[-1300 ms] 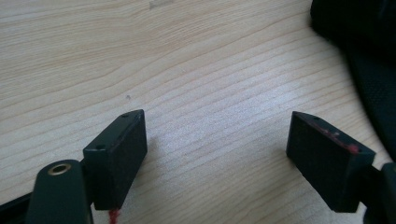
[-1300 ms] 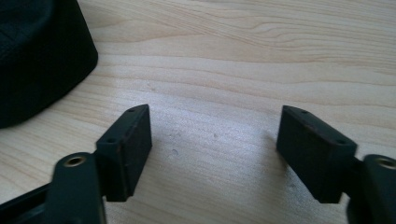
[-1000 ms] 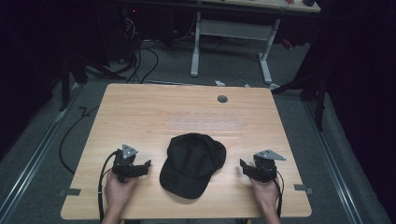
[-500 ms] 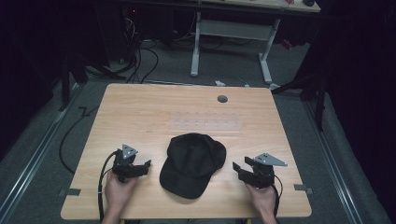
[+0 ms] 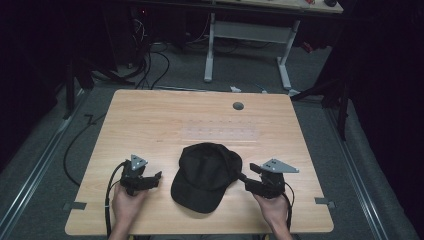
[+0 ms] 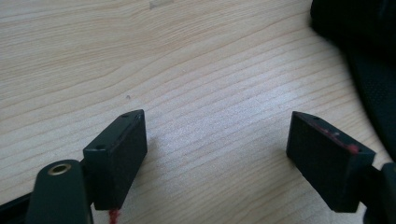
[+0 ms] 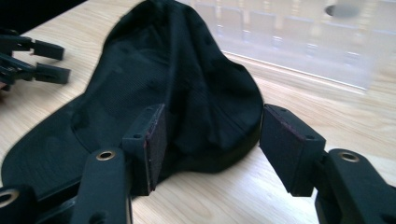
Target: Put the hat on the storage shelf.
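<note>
A black baseball cap point(image 5: 206, 175) lies near the front edge of the wooden table point(image 5: 150, 120), soft mesh crown slumped. The right gripper point(image 7: 212, 144) gapes, released, at the crown's rim; the left gripper point(image 6: 233, 144) spreads empty over bare woodgrain. Best pinch the stiffer rim, since loose fabric slips.

Fixed high above the near edge, facing forward and down over the whole wooden table point(image 5: 150, 125) to the floor beyond. Mounted low on the left gripper point(image 6: 217, 154), close above bare wood. Mounted on the right gripper point(image 7: 210, 149), nearly against the black cap point(image 7: 187, 84). Shared among all three: cap and tabletop.
</note>
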A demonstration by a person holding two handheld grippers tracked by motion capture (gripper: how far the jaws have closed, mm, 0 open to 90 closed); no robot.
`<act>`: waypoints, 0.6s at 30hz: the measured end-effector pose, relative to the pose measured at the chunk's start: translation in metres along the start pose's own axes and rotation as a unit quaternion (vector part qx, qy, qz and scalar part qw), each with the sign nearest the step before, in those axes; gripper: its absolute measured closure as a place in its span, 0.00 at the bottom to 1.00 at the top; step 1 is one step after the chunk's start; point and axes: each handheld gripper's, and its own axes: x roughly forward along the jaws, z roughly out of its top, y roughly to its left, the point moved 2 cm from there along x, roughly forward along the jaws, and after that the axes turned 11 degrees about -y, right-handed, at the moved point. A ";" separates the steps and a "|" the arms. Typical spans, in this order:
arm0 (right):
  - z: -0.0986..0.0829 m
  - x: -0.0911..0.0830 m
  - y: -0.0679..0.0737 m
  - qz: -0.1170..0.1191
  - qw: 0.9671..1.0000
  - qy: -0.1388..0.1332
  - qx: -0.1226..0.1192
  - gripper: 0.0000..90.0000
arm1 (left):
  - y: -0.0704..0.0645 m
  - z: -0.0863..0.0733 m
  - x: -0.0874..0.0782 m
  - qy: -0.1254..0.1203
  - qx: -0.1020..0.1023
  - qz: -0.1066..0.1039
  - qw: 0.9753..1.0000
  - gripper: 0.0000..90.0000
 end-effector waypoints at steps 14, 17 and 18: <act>0.015 0.039 0.017 0.019 1.000 0.016 -0.011 0.45 | 0.000 0.000 0.000 0.000 0.000 0.000 1.000 0.23; 0.014 0.046 0.017 0.013 1.000 0.024 -0.005 0.48 | 0.000 0.000 0.000 0.000 0.000 0.000 1.000 0.23; 0.014 0.048 0.017 0.012 1.000 0.025 -0.004 0.48 | 0.000 0.000 0.000 0.000 0.000 0.000 1.000 0.23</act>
